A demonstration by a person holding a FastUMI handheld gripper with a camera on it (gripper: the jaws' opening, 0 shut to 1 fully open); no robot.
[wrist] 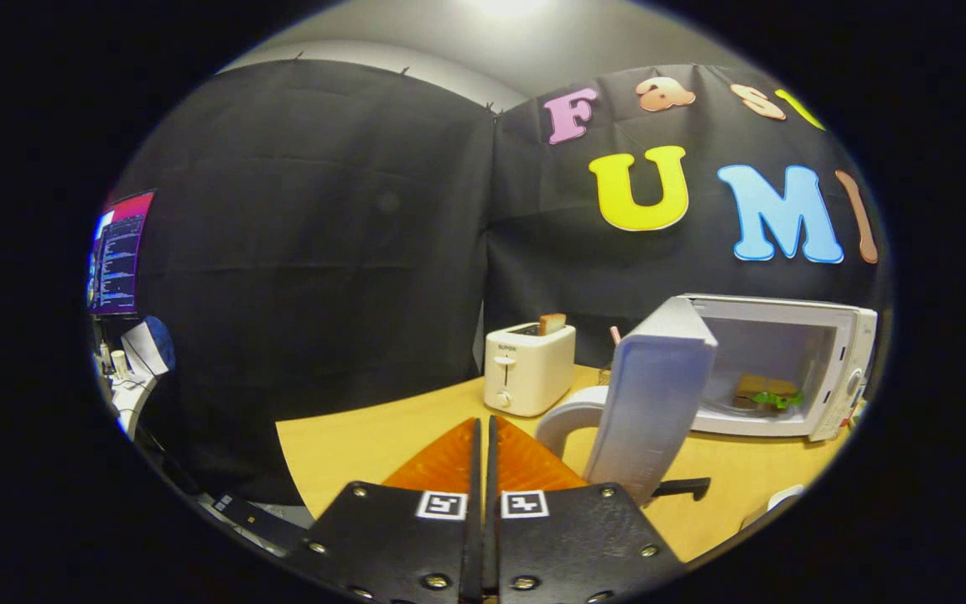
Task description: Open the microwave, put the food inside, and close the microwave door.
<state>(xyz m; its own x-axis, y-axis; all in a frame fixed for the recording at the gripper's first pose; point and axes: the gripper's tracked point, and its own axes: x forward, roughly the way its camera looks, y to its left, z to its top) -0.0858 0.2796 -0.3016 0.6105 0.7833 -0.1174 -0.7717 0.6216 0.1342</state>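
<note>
A white microwave (pixel 843 335) stands on the wooden table (pixel 349 445), ahead and to the right of my fingers. Its door (pixel 651 394) hangs partly open, swung out toward me. Inside the cavity lies the food (pixel 764 393), a sandwich with green leaf sticking out. My gripper (pixel 483 428) is shut with nothing between its fingers, the two tips pressed together just left of the door's lower edge and apart from it.
A white toaster (pixel 527 369) with a slice of bread (pixel 552 323) in its slot stands beyond my fingers. A white curved handle (pixel 563 419) sits behind the door. A dark flat bar (pixel 680 486) lies on the table. A monitor (pixel 118 252) and cluttered desk lie far left.
</note>
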